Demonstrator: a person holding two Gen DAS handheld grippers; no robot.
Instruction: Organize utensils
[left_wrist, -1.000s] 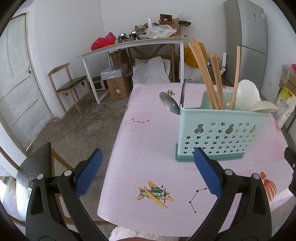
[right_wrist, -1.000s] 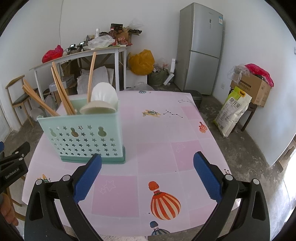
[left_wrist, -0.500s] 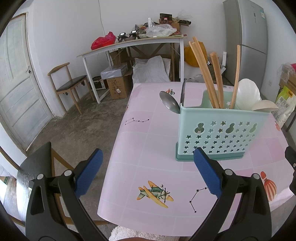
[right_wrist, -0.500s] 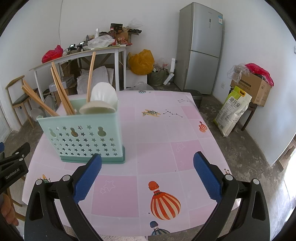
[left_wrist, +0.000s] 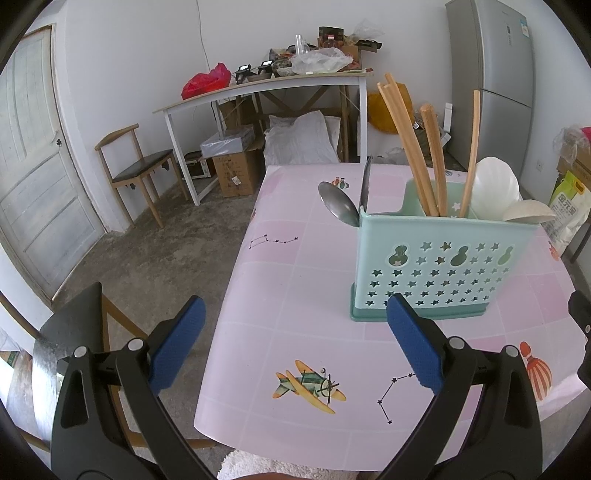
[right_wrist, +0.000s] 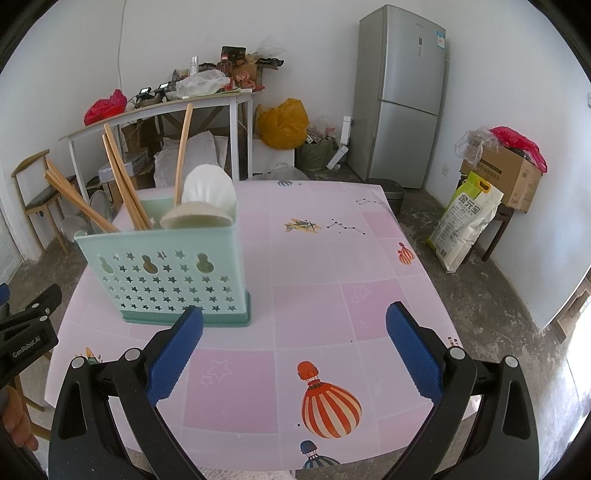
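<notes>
A mint-green utensil holder (left_wrist: 443, 266) with star cut-outs stands upright on the pink table (left_wrist: 295, 295). It holds wooden chopsticks (left_wrist: 406, 147), a metal spoon (left_wrist: 338, 208), a knife and white spoons (left_wrist: 493, 184). It also shows in the right wrist view (right_wrist: 166, 273). My left gripper (left_wrist: 295, 347) is open and empty, held above the table's near edge in front of the holder. My right gripper (right_wrist: 295, 354) is open and empty, right of the holder.
A wooden chair (left_wrist: 140, 173) and a cluttered white side table (left_wrist: 258, 88) stand beyond the table. A grey fridge (right_wrist: 402, 96), a cardboard box (right_wrist: 509, 177) and a rice bag (right_wrist: 465, 221) are at the right. Another chair (left_wrist: 66, 332) is at the table's near left.
</notes>
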